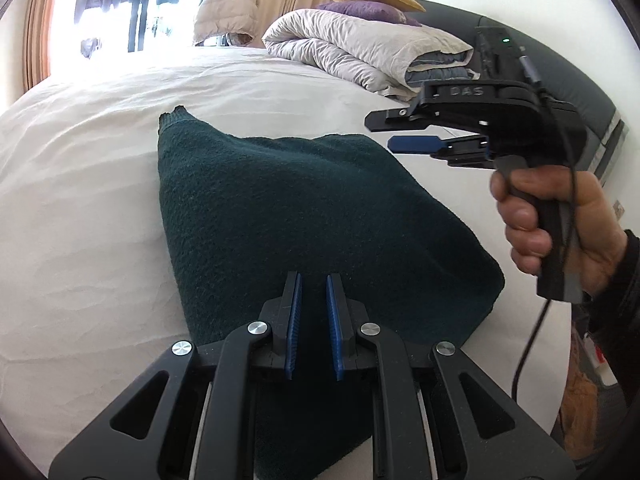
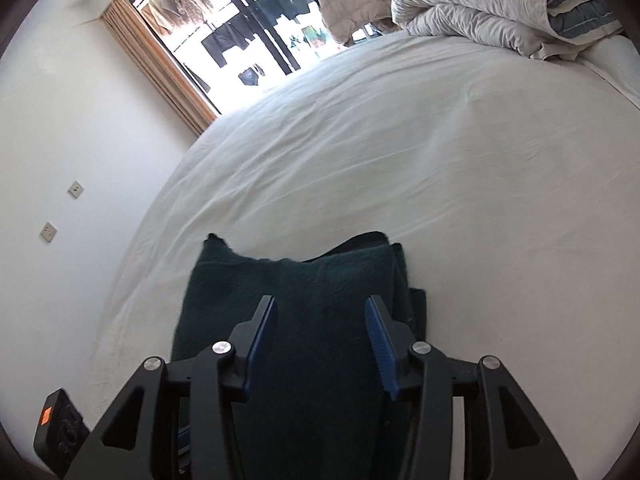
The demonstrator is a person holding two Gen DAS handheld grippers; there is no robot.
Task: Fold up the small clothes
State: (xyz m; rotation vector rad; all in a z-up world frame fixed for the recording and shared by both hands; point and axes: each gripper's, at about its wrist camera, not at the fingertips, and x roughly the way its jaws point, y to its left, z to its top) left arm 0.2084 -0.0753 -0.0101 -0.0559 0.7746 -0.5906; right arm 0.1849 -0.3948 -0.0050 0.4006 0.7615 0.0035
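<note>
White sheets cover the bed [image 2: 400, 168], and on it, near its edge, lies the dark green cloth [image 1: 304, 216], folded; the left gripper [image 1: 313, 280] sits nearly pressed together above it, the right gripper [image 2: 320, 312] spread and empty, so press each fold flat gently.

The left wrist view looks forward and down along its own tongs [image 1: 313, 280], close over the dark green garment [image 1: 304, 216] on the bed [image 1: 80, 208], facing the folded duvet [image 1: 360, 48] and the window [image 1: 132, 4]; the right tongs [image 1: 390, 132] show at its right side; the right wrist view looks down along its tongs [image 2: 320, 308] from near the garment's [image 2: 304, 288] edge; both share garment, bed, duvet [image 2: 480, 8], window [image 2: 256, 32].
</note>
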